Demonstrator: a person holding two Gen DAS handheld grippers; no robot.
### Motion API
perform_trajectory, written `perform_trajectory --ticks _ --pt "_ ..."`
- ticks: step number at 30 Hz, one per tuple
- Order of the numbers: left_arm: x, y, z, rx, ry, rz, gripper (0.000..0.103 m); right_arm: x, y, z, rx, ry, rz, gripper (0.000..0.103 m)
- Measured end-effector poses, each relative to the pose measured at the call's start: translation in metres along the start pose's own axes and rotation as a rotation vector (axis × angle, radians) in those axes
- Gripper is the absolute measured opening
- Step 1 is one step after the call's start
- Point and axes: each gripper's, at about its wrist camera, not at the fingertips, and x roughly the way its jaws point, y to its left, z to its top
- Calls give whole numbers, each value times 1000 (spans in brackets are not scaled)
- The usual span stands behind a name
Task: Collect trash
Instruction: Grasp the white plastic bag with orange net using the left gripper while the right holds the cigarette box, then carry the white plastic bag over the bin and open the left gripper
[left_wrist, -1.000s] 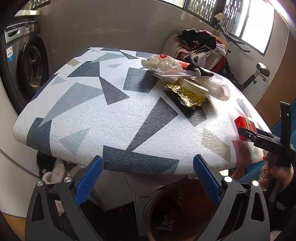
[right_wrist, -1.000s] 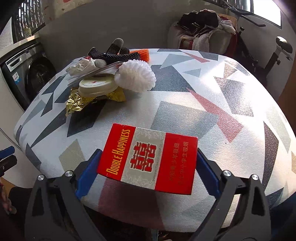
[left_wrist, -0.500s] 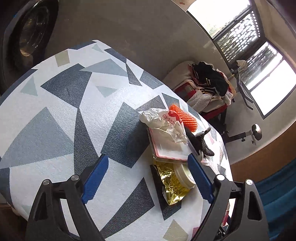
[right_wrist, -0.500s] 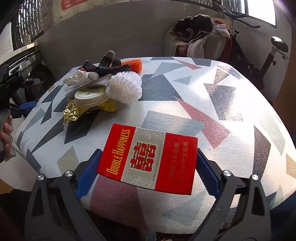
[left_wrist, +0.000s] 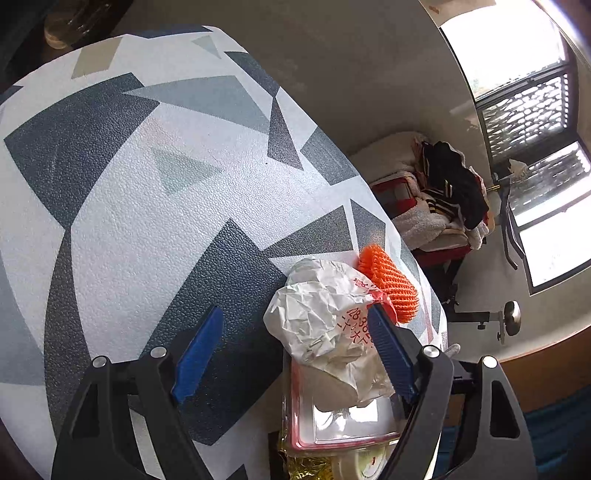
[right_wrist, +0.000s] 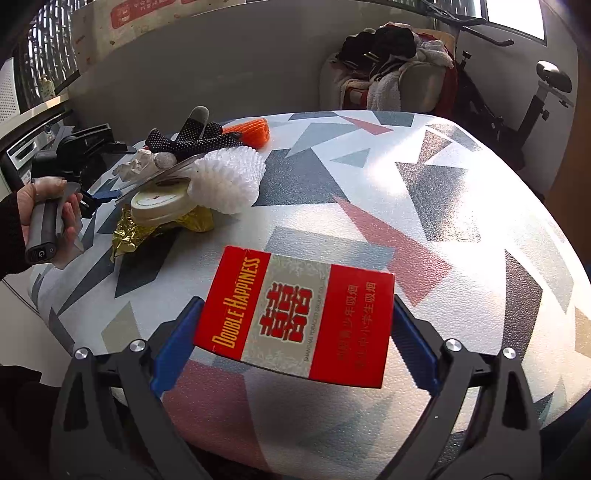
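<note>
My left gripper (left_wrist: 295, 347) is open above the table, its jaws on either side of a crumpled white paper wrapper (left_wrist: 321, 317). The wrapper lies on a clear plastic box (left_wrist: 340, 413) beside an orange foam net (left_wrist: 391, 280). My right gripper (right_wrist: 291, 339) is shut on a red Double Happiness cigarette pack (right_wrist: 295, 314) and holds it over the table's near edge. The trash pile in the right wrist view holds a white foam net (right_wrist: 229, 181), a round lid (right_wrist: 162, 203), gold foil (right_wrist: 147, 232) and a black dotted glove (right_wrist: 192, 140).
The round table (right_wrist: 443, 206) has a grey, white and red triangle-patterned cover. Behind it stand a chair heaped with clothes (right_wrist: 391, 74) and an exercise bike (right_wrist: 535, 99). The hand holding the left gripper (right_wrist: 48, 214) shows at the left of the right wrist view.
My left gripper has risen from below the table edge and moved in over the pile, now straddling the crumpled wrapper. The right gripper stays nearly still, holding the cigarette pack.
</note>
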Motion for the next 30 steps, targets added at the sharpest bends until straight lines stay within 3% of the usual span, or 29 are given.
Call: perform_trajectory --ticks 3,5,15,20,30 --pt "7 2 -3 17 18 7 60 1 2 0 -7 2 4 94" --pt "3 2 -3 20 4 -8 38 0 3 0 -11 2 6 94" --pt "-75 -36 5 329 -150 -41 34 -18 5 6 -24 -35 3 94" --pt "-114 -43 -37 559 -150 -14 34 -35 7 9 -41 -63 3 94" --pt "-174 -31 -154 837 -82 -62 34 -70 13 0 -50 -91 -4 94"
